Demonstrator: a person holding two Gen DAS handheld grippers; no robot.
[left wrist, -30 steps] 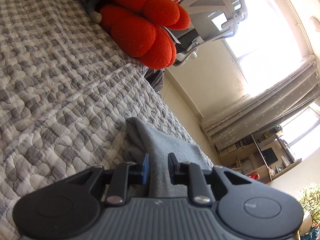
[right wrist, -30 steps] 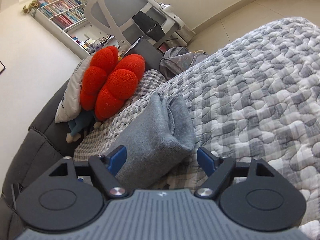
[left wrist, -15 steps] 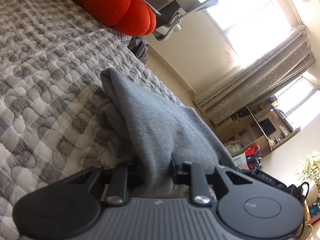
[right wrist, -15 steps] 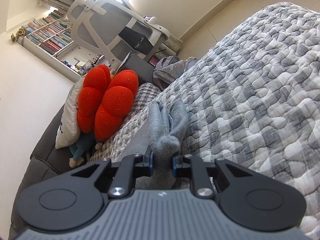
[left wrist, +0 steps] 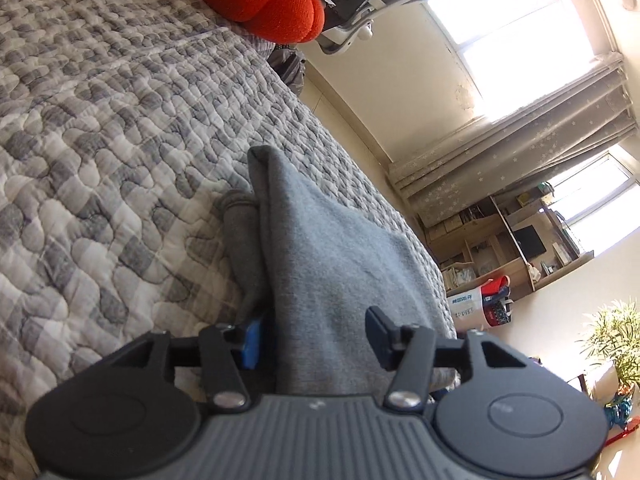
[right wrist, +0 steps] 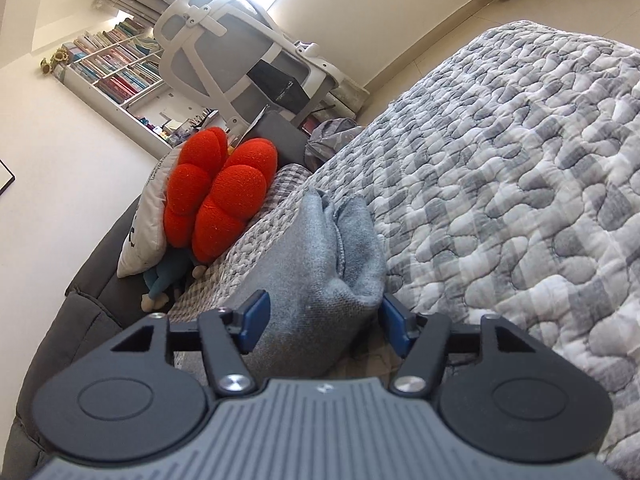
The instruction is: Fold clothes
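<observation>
No readable text. White box (left wrist: 466, 303) by shelves carries blue print, too small to read. White pillow (right wrist: 140, 236) shows dark lettering, mostly hidden. Book spines on bookshelf (right wrist: 116, 68) illegible.

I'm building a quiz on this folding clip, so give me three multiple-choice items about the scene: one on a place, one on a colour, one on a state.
1. Where does the grey garment lie?
A. on the quilt
B. on the chair
C. on the floor

2. What colour is the flower cushion?
A. blue
B. red
C. white

3. How do the right gripper jaws stand?
A. clamped on the garment
B. apart, with the garment between them
C. shut on nothing

Key: 1 A, the garment rests on the checked quilt. 2 B, its petals are bright red. 3 B, the jaws have just been opening and the blue pads stand either side of the folded cloth.
</observation>
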